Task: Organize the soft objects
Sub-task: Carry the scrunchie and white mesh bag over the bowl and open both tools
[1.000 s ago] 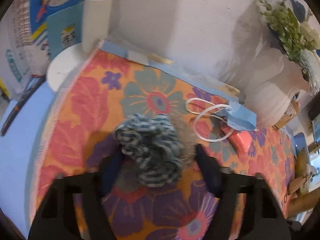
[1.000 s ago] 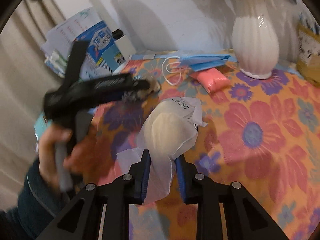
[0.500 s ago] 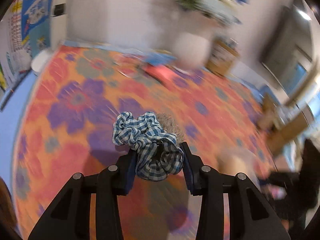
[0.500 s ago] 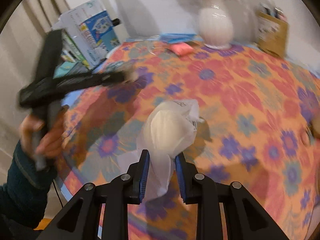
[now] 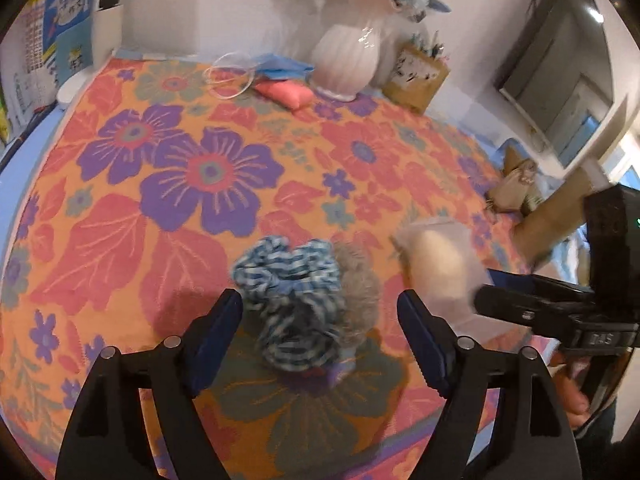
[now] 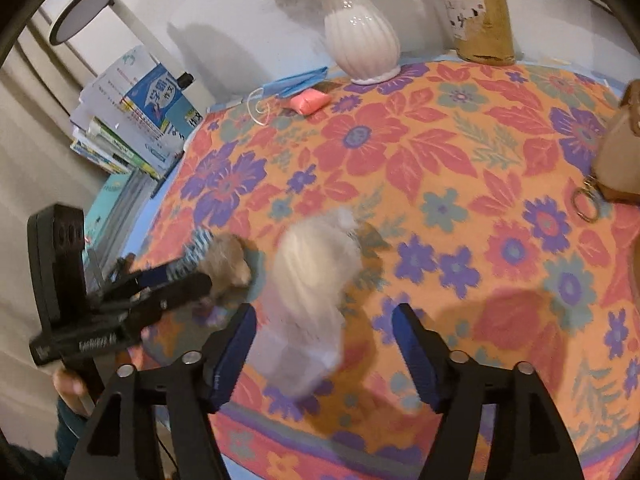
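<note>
A blue-and-white checked scrunchie (image 5: 292, 300) with a fuzzy tan scrunchie (image 5: 360, 284) beside it lies on the floral tablecloth between the wide-open jaws of my left gripper (image 5: 320, 320). A cream puff in a clear plastic bag (image 6: 312, 280) lies blurred between the wide-open jaws of my right gripper (image 6: 324, 332); it also shows in the left wrist view (image 5: 436, 264). The scrunchies (image 6: 224, 256) show at the left gripper's tip in the right wrist view. A pink pouch (image 5: 284, 94) and a blue face mask (image 5: 276, 70) lie by the vase.
A white vase (image 6: 362, 36) with flowers and a pen holder (image 6: 480, 26) stand at the back edge. Books (image 6: 136, 116) and a lamp stand left of the table. A brown bag with a key ring (image 6: 618, 160) sits at the right.
Both grippers have opened and let go: the scrunchies dropped from the left, the bagged puff from the right. Both moved toward the table's front.
</note>
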A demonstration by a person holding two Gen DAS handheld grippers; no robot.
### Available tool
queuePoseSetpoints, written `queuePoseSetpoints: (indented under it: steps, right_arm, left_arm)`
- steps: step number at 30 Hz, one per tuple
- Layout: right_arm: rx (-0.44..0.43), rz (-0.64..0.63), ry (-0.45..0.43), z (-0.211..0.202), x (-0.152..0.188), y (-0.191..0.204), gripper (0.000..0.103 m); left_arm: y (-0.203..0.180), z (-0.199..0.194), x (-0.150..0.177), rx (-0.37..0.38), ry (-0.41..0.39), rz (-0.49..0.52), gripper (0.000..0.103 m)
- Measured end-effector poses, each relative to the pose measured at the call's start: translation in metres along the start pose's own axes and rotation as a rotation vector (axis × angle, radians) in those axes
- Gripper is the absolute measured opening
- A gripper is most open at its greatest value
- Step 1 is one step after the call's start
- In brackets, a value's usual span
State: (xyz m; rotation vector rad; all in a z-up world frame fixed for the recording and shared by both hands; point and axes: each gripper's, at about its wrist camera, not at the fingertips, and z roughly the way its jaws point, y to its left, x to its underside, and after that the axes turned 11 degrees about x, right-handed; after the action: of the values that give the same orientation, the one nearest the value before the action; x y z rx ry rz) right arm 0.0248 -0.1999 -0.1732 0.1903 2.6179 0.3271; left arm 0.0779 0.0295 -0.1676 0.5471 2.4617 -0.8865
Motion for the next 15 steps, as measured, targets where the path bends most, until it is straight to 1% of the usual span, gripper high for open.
queuePoseSetpoints:
  steps: [3,4,5,6,7,8,9,10,11,12,15]
  right_arm:
    - [-0.003,0.004,0.01,0.013,-0.011,0.012,0.072]
    - [0.005,0.001,0.013,0.018,-0.013,0.016,0.072]
    - [0.029,0.0,0.017,0.025,-0.015,0.019,0.071]
    - [0.051,0.005,0.017,0.028,-0.016,0.02,0.071]
    - [0.07,0.008,0.014,0.033,-0.016,0.019,0.065]
    - [0.072,0.008,0.014,0.035,-0.016,0.019,0.053]
    - [0.079,0.007,0.007,0.037,-0.015,0.018,0.049]
    - [0.084,0.002,-0.001,0.036,-0.015,0.018,0.042]
    - [0.08,0.0,-0.004,0.035,-0.015,0.018,0.038]
    - [0.073,0.003,-0.003,0.034,-0.014,0.017,0.037]
    - [0.055,0.02,-0.005,0.029,-0.009,0.013,0.036]
  left_arm:
    - [-0.008,0.009,-0.002,-0.034,0.014,0.038,0.079]
    - [-0.011,0.012,-0.003,-0.051,0.013,0.052,0.076]
    - [-0.011,0.016,-0.005,-0.1,0.007,0.059,0.075]
    - [-0.009,0.019,-0.005,-0.118,0.007,0.059,0.074]
    - [-0.006,0.022,-0.006,-0.12,0.013,0.049,0.069]
    - [-0.002,0.026,-0.006,-0.095,0.02,0.031,0.065]
    - [-0.003,0.025,-0.006,-0.093,0.004,0.035,0.057]
    - [-0.004,0.024,-0.005,-0.083,0.003,0.043,0.054]
    - [-0.006,0.024,-0.005,-0.077,0.01,0.051,0.052]
    - [-0.008,0.023,-0.004,-0.077,0.01,0.057,0.049]
    - [-0.012,0.018,-0.001,-0.05,0.007,0.053,0.044]
